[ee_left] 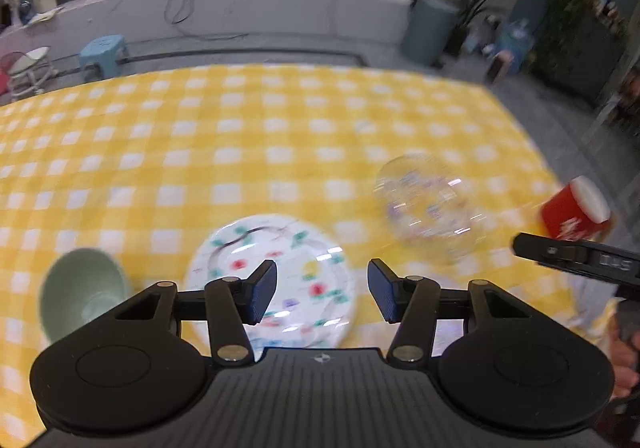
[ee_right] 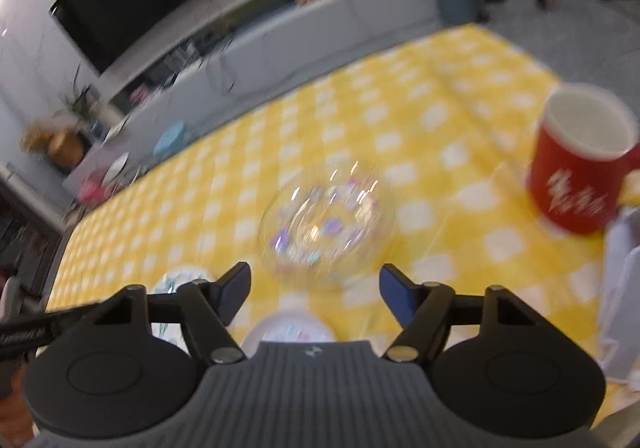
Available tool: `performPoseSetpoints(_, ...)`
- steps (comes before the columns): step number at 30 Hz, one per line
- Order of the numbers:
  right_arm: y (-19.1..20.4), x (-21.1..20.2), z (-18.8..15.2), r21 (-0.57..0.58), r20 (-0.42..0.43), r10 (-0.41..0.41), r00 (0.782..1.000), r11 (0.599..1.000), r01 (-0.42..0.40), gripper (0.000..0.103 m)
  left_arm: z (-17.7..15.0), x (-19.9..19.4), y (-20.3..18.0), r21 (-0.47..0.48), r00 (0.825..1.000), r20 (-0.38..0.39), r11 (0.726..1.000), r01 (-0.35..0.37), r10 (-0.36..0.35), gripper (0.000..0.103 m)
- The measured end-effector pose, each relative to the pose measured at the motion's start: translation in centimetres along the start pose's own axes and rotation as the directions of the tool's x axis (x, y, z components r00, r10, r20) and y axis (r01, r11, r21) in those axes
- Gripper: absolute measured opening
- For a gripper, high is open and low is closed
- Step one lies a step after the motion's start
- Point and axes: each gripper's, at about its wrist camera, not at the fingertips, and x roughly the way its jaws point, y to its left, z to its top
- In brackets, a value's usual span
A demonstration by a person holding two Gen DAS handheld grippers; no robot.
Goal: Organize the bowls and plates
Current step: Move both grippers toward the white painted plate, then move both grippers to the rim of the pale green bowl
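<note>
a: how are the jaws set?
b: the left gripper (ee_left: 322,290) is held apart, empty, over the round floral-printed paper plate (ee_left: 272,280) on the yellow checked desk (ee_left: 240,135). the right gripper (ee_right: 315,296) is likewise spread, nothing gripped.
a: and the bowls?
b: the clear glass bowl (ee_right: 326,224) is seen just ahead; the pale green bowl (ee_left: 82,294) is left of the plate; the red mug (ee_right: 580,163) is far right.

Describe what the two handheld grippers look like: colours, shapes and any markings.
Both are matte black. The left gripper and right gripper each have a ribbed grey-black body with a small emblem, two round discs at the sides, linkage bars with silver pins, and two fingers faced with dark blue textured pads.
</note>
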Motion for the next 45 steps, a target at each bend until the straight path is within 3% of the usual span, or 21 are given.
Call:
performPoseSetpoints(4, 1.4, 1.6, -0.6, -0.025, -0.043, 0.066, 0.997, 0.997, -0.067, 0.068, -0.3, 0.3, 2.3, -0.024, 0.996, -0.037, 0.996, -0.083, 0.082, 0.062)
performPoseSetpoints(7, 2.2, 2.5, -1.4, -0.046, -0.076, 0.089, 0.993, 0.995, -0.093, 0.066, -0.3, 0.3, 4.6, -0.077, 0.994, -0.061, 0.992, -0.095, 0.09, 0.062)
performPoseSetpoints(11, 2.4, 3.3, -2.4, -0.072, -0.114, 0.083, 0.99, 0.993, -0.092, 0.064, -0.4, 0.0, 7.2, -0.156, 0.994, -0.078, 0.983, -0.091, 0.08, 0.062)
performPoseSetpoints(15, 2.1, 3.4, -2.5, -0.086, -0.113, 0.053, 0.992, 0.994, -0.063, 0.063, -0.5, 0.2, 8.4, -0.181, 0.995, -0.096, 0.983, -0.038, 0.021, 0.062)
performPoseSetpoints(21, 1.6, 3.1, -2.3, -0.139, -0.099, -0.008, 0.995, 0.99, -0.005, 0.058, -0.4, -1.3, 10.0, -0.229, 0.997, -0.065, 0.972, -0.051, 0.037, 0.062)
performPoseSetpoints(25, 2.6, 2.3, -2.1, -0.151, -0.092, 0.012, 0.996, 0.988, -0.025, 0.058, -0.6, -2.7, 11.2, -0.247, 0.996, -0.037, 0.965, -0.092, 0.085, 0.062)
performPoseSetpoints(32, 10.7, 0.6, -1.5, -0.195, -0.11, 0.155, 0.982, 0.965, -0.174, 0.059, -1.4, -4.3, 15.3, -0.347, 0.988, -0.018, 0.925, -0.152, 0.155, 0.063)
performPoseSetpoints(37, 17.6, 2.5, -1.8, -0.179, -0.226, 0.248, 0.942, 0.94, -0.291, 0.06, -2.2, -3.4, 17.8, -0.38, 0.981, -0.055, 0.905, -0.191, 0.184, 0.063)
performPoseSetpoints(42, 23.8, 5.5, -2.5, -0.271, -0.287, 0.214, 0.934, 0.917, -0.293, 0.06, -2.8, -1.9, 19.4, -0.417, 0.987, -0.088, 0.895, -0.16, 0.136, 0.063)
performPoseSetpoints(45, 25.6, 8.1, -3.3, -0.282, -0.335, 0.166, 0.928, 0.921, -0.267, 0.06, -3.2, -1.3, 20.0, -0.431, 0.986, -0.102, 0.888, -0.16, 0.128, 0.063)
